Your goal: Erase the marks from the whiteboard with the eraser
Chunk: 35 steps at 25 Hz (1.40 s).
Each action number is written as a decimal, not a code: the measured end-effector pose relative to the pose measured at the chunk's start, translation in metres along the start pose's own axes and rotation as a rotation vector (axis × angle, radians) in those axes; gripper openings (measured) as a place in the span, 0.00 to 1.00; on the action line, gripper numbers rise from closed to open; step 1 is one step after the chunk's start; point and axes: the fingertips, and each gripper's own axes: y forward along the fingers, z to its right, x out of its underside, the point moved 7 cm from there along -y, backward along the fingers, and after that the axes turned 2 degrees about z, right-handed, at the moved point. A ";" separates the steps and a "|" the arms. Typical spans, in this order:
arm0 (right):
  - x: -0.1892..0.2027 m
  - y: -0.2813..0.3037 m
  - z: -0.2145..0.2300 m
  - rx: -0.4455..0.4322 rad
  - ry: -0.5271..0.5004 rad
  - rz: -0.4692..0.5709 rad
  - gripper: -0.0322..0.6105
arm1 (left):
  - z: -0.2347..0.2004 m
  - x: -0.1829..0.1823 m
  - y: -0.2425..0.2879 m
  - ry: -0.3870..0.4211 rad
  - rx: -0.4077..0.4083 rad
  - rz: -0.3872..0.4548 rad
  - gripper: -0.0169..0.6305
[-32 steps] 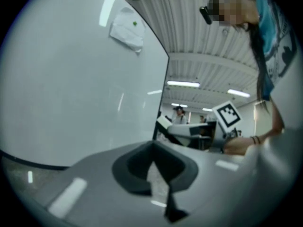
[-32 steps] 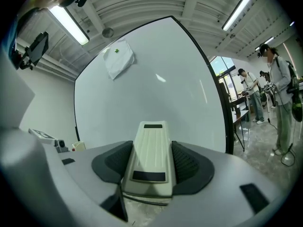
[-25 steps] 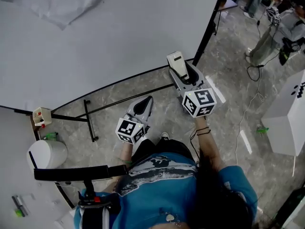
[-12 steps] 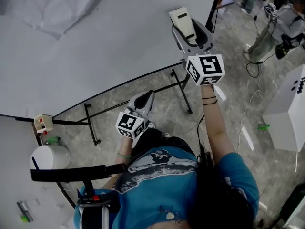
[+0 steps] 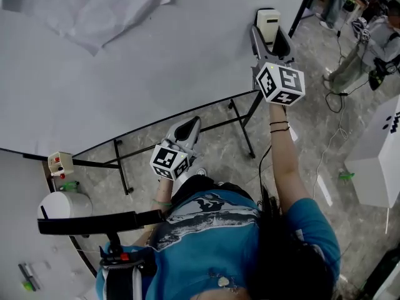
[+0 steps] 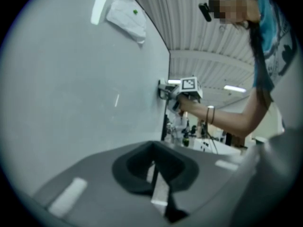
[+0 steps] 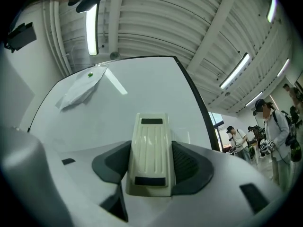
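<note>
The whiteboard point(image 5: 125, 61) fills the upper left of the head view; no dark marks show on it. A cream eraser point(image 5: 269, 22) is gripped in my right gripper point(image 5: 270, 29), which is raised near the board's right edge point(image 5: 304, 8). In the right gripper view the eraser point(image 7: 150, 152) sits lengthwise between the jaws, pointing at the whiteboard point(image 7: 142, 93). My left gripper point(image 5: 186, 131) hangs low below the board, shut and holding nothing. Its own view shows the closed jaws point(image 6: 154, 174), the whiteboard point(image 6: 71, 103) and the right gripper point(image 6: 171, 90) against it.
A crumpled paper sheet point(image 5: 94, 8) hangs on the board's top left. The board's black stand legs point(image 5: 247, 127) cross the floor. A white bin point(image 5: 62, 205) and a small box with red buttons point(image 5: 59, 163) stand at left, a white cabinet point(image 5: 378, 161) and people point(image 5: 369, 36) at right.
My right gripper has carried the eraser up and to the right, toward the board's right edge. The left gripper has barely moved.
</note>
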 end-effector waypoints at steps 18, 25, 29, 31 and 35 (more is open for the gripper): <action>0.048 -0.017 -0.132 -0.243 -0.079 -0.102 0.46 | -0.011 0.008 -0.015 -0.023 -0.035 -0.001 0.03; 0.082 -0.028 -0.197 -0.369 -0.164 -0.158 0.46 | -0.016 0.011 -0.022 -0.041 -0.067 -0.005 0.03; 0.085 -0.029 -0.202 -0.362 -0.217 -0.161 0.46 | -0.022 0.011 -0.027 -0.041 -0.088 0.003 0.03; 0.084 -0.030 -0.202 -0.356 -0.256 -0.169 0.46 | -0.023 0.011 -0.029 -0.042 -0.093 0.006 0.03; 0.074 -0.027 -0.184 -0.314 -0.321 -0.156 0.46 | -0.021 0.012 -0.026 -0.047 -0.084 0.001 0.03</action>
